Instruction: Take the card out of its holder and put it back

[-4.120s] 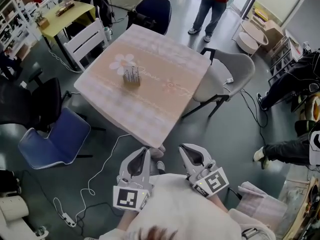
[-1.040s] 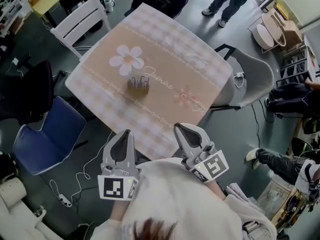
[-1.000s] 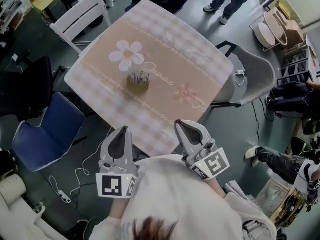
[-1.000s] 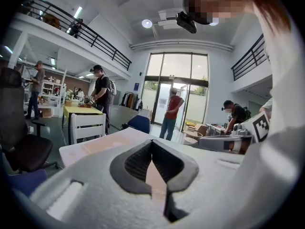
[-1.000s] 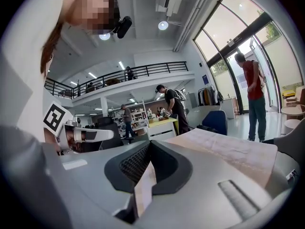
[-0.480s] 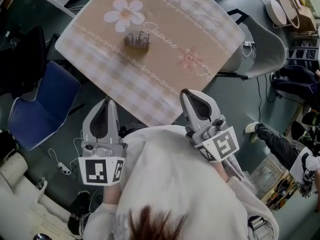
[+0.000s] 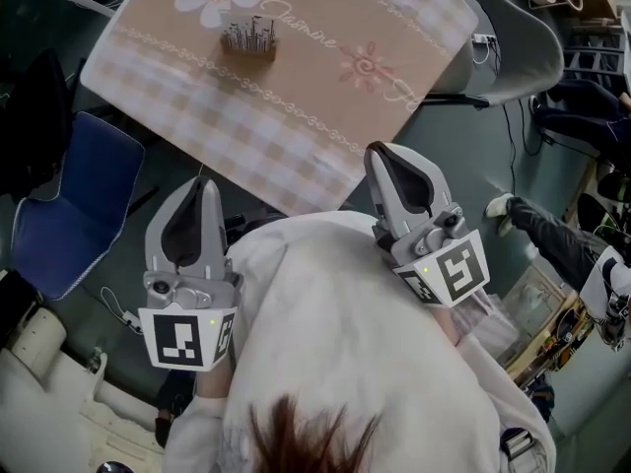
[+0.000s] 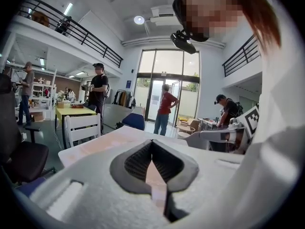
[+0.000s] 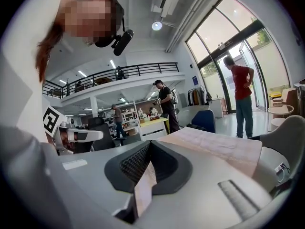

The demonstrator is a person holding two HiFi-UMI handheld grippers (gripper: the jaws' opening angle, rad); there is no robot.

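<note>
The card holder [image 7: 248, 35], a small grey stand with cards upright in it, sits on the pink checked tablecloth [image 7: 296, 116] near a white flower print. Both grippers are held close to my chest, short of the table's near edge and well apart from the holder. My left gripper [image 7: 201, 185] is shut with nothing in it, its pads meeting at the tip [image 8: 152, 143]. My right gripper [image 7: 381, 152] is also shut and empty [image 9: 149, 146]. The table top [image 8: 119, 138] [image 9: 214, 144] lies beyond both sets of jaws; the holder does not show in the gripper views.
A blue chair [image 7: 59, 205] stands left of the table and a grey chair [image 7: 518, 52] at its right corner. Cables lie on the floor at the lower left. A seated person's leg [image 7: 552, 239] reaches in from the right. People stand by the glass doors [image 8: 167, 106].
The table and holder have slid up and away in the head view as the head tilted down. Both grippers appear larger and lower, still shut and empty.
</note>
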